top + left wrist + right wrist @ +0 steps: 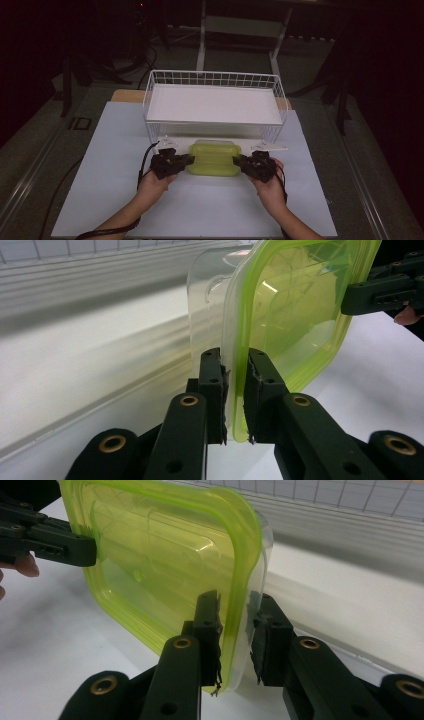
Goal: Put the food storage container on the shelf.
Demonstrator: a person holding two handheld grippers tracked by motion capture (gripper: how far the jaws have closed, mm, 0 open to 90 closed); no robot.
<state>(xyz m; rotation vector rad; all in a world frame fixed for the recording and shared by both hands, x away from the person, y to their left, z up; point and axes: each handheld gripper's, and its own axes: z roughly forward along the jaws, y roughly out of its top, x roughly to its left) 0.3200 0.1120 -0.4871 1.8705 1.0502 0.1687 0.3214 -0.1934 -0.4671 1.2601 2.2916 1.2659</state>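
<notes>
The wire basket (215, 80) sits at the far edge of the table (200, 210), centred between its left and right edges, and a flat tray (215, 104) lies inside it. Just in front of the basket, toward the near edge, the lidded container (215, 157) sits midway across the table. The left gripper (186, 160) is on the container's left end and the right gripper (239, 161) on its right end, each hand coming in from the near edge.
</notes>
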